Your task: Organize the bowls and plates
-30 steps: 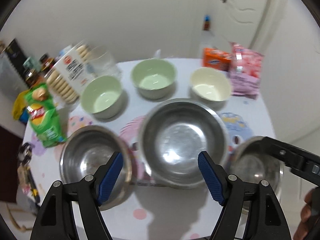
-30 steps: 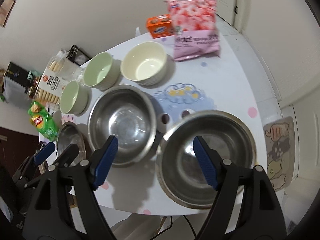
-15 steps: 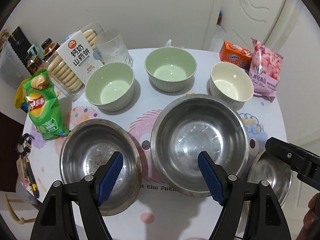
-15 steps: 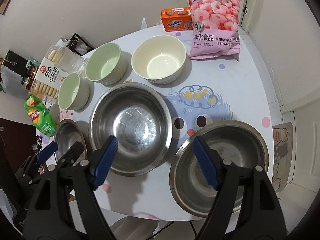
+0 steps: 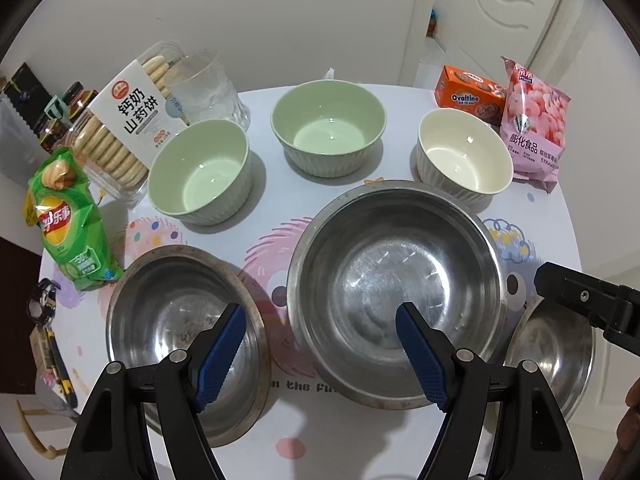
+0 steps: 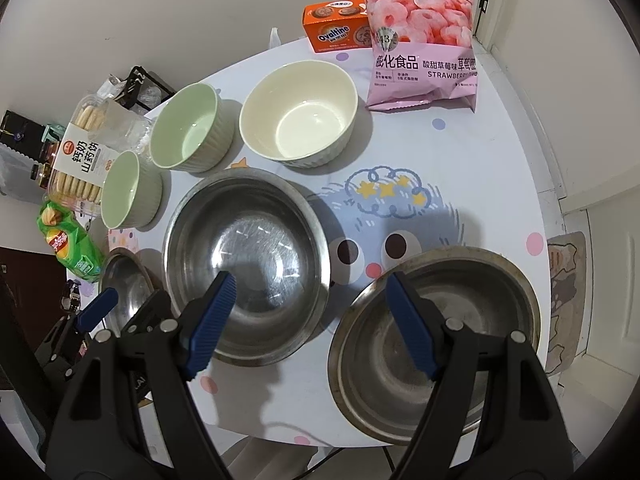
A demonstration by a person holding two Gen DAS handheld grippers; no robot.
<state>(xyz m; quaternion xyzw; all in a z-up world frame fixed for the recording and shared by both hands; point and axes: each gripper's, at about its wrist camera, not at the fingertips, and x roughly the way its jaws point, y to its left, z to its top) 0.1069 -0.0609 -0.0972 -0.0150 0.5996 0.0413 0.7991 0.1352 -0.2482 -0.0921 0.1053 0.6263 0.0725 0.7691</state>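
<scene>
Nothing stacked yet: three steel bowls (image 5: 394, 292), three ribbed ceramic bowls (image 5: 328, 126) separate on bench (image 6: 460, 152); both claws (image 5: 320, 354) (image 6: 310, 324) spread, empty.

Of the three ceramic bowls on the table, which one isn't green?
The cream bowl, at the right end of the back row beside the pink snack bag. The other two ribbed bowls are pale green.
</scene>
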